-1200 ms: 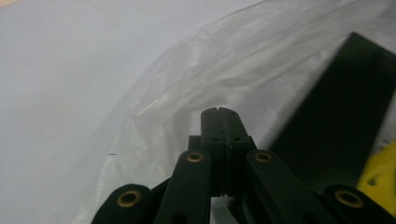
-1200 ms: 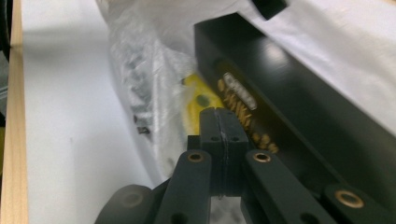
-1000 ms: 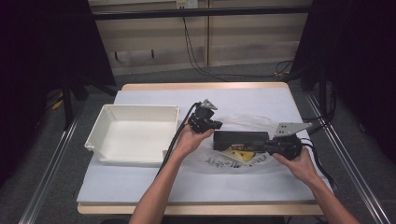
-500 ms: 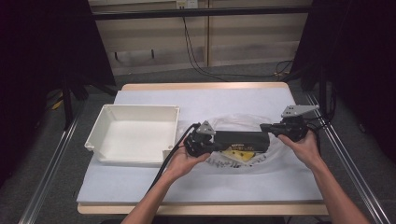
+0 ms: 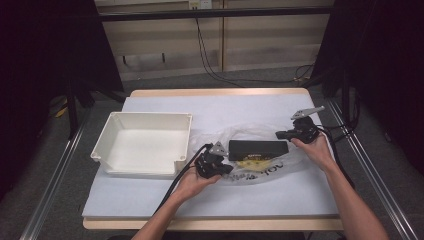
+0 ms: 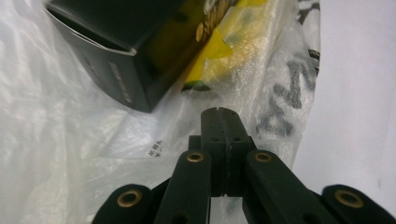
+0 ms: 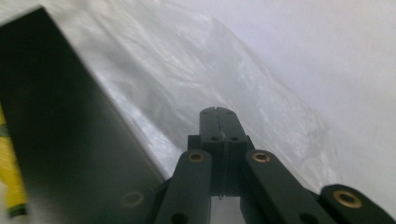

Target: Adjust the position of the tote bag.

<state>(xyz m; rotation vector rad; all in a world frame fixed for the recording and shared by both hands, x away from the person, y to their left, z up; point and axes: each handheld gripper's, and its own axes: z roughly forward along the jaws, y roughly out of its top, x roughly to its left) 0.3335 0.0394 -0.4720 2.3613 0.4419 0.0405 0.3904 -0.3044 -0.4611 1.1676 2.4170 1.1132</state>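
Observation:
A clear plastic bag [image 5: 260, 167] with dark print lies on the white-covered table. Inside it are a long black box [image 5: 257, 149] and a yellow item [image 5: 248, 161]. My left gripper [image 5: 226, 167] sits at the bag's left end, pointing toward the box. In the left gripper view its jaws [image 6: 219, 112] are shut, tips over the crinkled bag [image 6: 70, 154], close to the box corner [image 6: 116, 60] and the yellow item [image 6: 233, 56]. My right gripper [image 5: 279, 134] is at the bag's far right end. Its shut jaws [image 7: 217, 111] hover over the plastic bag [image 7: 187, 79] beside the black box [image 7: 56, 116].
A white rectangular tray [image 5: 116, 131] stands on the left part of the table, close to my left hand. Cables trail from both grippers. Metal rails run along both table sides, and a dark curtain hangs at the right.
My left gripper has come toward the near edge, down to the bag's left end. My right gripper has drawn away from the box's right end to the bag's far right edge.

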